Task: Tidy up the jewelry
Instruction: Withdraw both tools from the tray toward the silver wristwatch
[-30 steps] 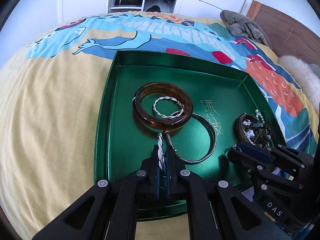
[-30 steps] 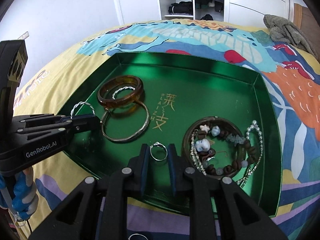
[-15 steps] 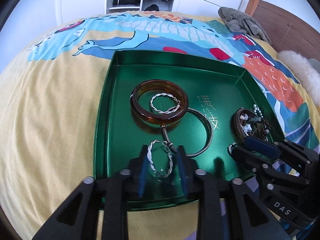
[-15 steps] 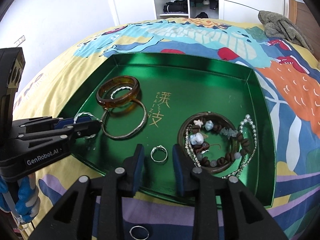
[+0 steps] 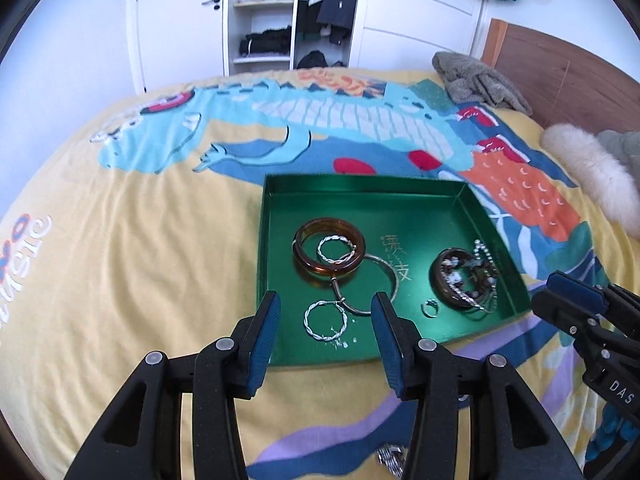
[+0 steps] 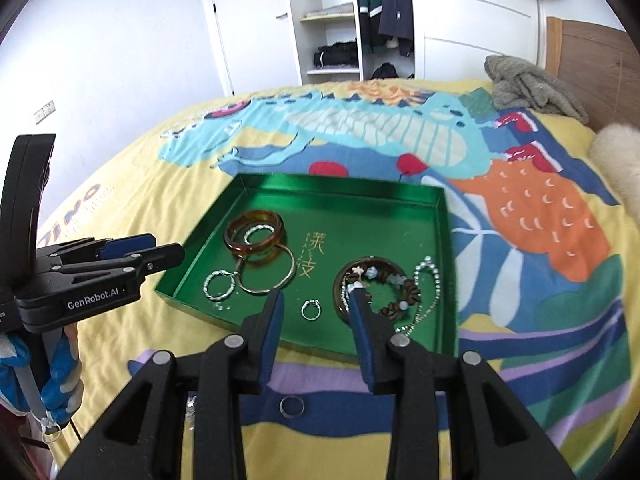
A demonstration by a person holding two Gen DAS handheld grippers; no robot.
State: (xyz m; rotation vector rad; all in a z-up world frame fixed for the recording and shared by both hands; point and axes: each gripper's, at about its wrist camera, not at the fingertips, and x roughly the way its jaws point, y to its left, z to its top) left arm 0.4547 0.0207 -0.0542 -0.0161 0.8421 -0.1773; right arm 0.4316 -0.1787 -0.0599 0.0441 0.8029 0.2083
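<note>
A green tray (image 5: 360, 188) (image 6: 448, 240) lies on the bed. In it are an amber bangle (image 5: 304, 258) (image 6: 236, 246), a twisted silver hoop (image 5: 337, 249) inside that bangle, a thin metal bangle (image 6: 289, 276), a second twisted silver hoop (image 5: 325, 320) (image 6: 218, 285) near the front edge, a small ring (image 5: 430, 307) (image 6: 310, 309), and a dark bangle with beads (image 5: 460, 280) (image 6: 384, 284). My left gripper (image 5: 325, 312) is open, above the tray's near edge. My right gripper (image 6: 317, 304) is open over the small ring.
A loose ring (image 6: 291, 406) lies on the bedspread below the tray, between my right gripper's arms. A silver chain piece (image 5: 390, 458) lies on the bedspread near me. A grey cloth (image 5: 480, 80) and a white fluffy cushion (image 5: 588, 172) sit at the right.
My left gripper opened and let the twisted hoop drop into the tray. My right gripper opened wider, leaving the small ring. Both grippers have pulled back and up from the tray.
</note>
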